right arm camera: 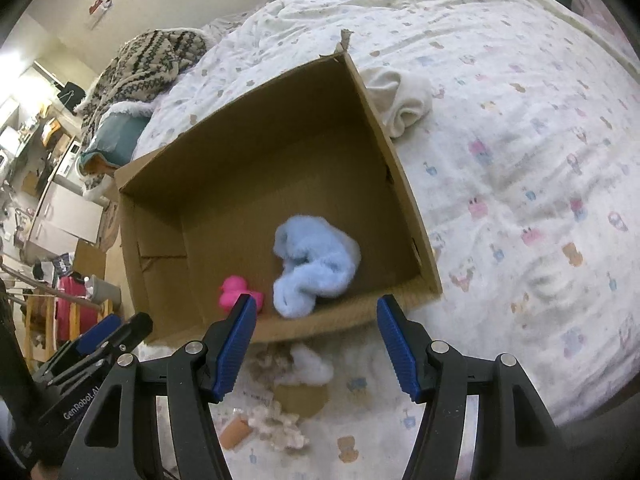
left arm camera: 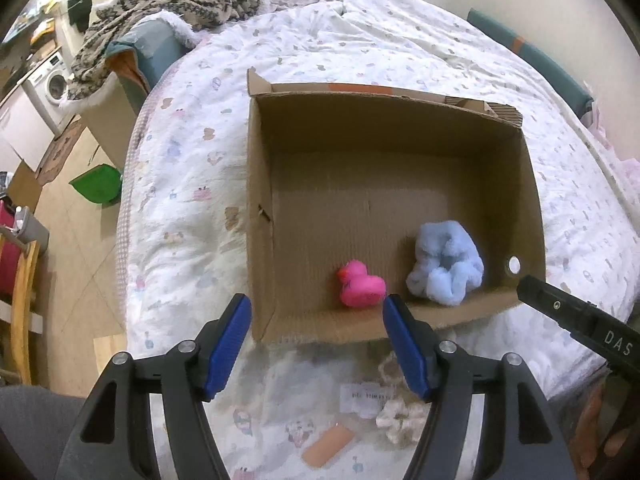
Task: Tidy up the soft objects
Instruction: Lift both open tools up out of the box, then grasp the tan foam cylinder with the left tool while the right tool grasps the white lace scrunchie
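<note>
On the bed point(left arm camera: 320, 40), one cardboard box point(left arm camera: 260, 208) held one pink duck point(left arm camera: 360, 284) and one blue plush point(left arm camera: 446, 268). "GenRobot.AI" was read on the left claw point(left arm camera: 316, 316); both it and the right claw point(right arm camera: 316, 320) were released.

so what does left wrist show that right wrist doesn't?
Left wrist only: the green bin on the floor, the washing machine, and the teal strip along the bed's far edge.

Right wrist only: the cream cloth bunched outside the box's far right corner, and a white fluffy item on the bed near the box.

Both: the cardboard box holding the pink duck and blue fluffy cloth, the peach cylinder and cream scrunchie on the bed, the patterned blanket, and each open claw, left and right.
</note>
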`<state>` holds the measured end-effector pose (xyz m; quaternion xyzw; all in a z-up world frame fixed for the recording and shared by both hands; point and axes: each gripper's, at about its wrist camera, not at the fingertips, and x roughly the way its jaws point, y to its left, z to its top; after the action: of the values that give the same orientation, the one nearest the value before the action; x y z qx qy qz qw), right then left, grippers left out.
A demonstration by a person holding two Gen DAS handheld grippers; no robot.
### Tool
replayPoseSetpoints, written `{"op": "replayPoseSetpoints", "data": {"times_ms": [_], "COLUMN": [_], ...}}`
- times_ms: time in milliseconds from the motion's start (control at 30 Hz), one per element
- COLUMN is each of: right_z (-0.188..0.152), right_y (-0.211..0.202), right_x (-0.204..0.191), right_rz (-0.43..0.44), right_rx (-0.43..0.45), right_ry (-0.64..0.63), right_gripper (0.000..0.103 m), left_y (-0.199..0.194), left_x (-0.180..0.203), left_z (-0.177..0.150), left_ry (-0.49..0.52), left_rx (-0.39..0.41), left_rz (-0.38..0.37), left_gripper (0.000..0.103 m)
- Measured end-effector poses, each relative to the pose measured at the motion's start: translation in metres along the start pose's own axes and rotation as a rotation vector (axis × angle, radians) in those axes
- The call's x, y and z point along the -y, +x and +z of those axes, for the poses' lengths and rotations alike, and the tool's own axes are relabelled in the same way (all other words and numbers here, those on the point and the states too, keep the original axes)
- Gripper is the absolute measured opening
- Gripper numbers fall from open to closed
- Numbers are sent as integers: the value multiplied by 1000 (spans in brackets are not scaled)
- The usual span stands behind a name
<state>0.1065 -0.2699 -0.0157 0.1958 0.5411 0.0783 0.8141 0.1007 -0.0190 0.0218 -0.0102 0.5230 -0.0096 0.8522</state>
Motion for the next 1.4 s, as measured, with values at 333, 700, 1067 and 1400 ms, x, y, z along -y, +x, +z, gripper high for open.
{"op": "replayPoseSetpoints", "data": {"times_ms": [333, 700, 1067, 1400], "right_z": [-38, -55, -60, -89], "right_y": [-2, 4, 19, 78], "right_x": [6, 9, 5, -19], "right_rz": [19, 32, 31, 75], "right_rx": [-51, -90, -159, -417], "right_ry": [19, 46, 36, -25], "right_gripper": [66, 66, 66, 66], "left_y": [-9, 31, 72, 57], "left_x": [-8, -7, 28, 13], "left_z": [-38, -82, -113, -119], "left_ry": [-23, 11, 162, 110], "left_rx": [-20, -226, -389, -370], "left_rz": [-25, -93, -106, -130], "left_gripper": [66, 65, 30, 5]}}
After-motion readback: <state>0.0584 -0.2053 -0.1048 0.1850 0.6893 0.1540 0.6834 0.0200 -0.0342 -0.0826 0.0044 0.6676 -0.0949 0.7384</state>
